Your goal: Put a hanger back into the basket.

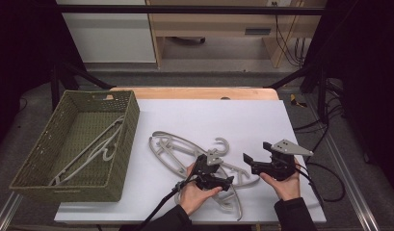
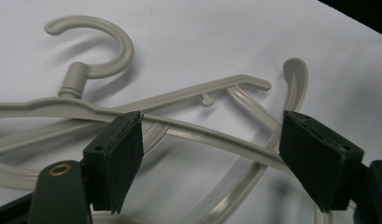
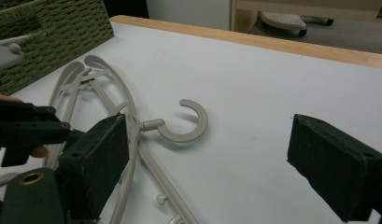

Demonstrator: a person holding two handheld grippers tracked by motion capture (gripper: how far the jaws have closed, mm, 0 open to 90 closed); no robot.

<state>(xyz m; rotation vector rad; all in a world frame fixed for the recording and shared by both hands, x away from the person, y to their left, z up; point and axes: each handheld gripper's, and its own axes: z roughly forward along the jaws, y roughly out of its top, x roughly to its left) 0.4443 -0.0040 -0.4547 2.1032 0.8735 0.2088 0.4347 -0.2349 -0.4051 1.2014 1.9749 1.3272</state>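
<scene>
High view: the left gripper (image 1: 229, 181) sits low over a heap of pale grey plastic hangers (image 1: 185, 149) on the white table (image 1: 262, 120), the person's left hand (image 1: 197, 192) wrapped around it. Just to its right, apart from it, the right gripper (image 1: 246, 159) is held in the right hand (image 1: 283, 183) with its jaws aimed back toward the heap.

In the left gripper view the jaws stand released, wide apart, and a thin hanger bar (image 2: 212, 137) runs across between them without either pad visibly pressing on it. Beyond the jaws, up and to the left, lies a hanger hook (image 2: 102, 46) on its swivel collar; a curved hanger end (image 2: 298, 74) lies ahead of the right-hand pad.

In the right gripper view the jaws are likewise spread, with bare table between them. The hook (image 3: 191, 126) rests on the table ahead of them, closer to the left-hand pad, and the hanger arms run past that pad. Farther off beyond the left pad stands the green woven basket (image 3: 62, 28); in the high view it holds one more hanger (image 1: 91, 149), well to the left of both grippers
</scene>
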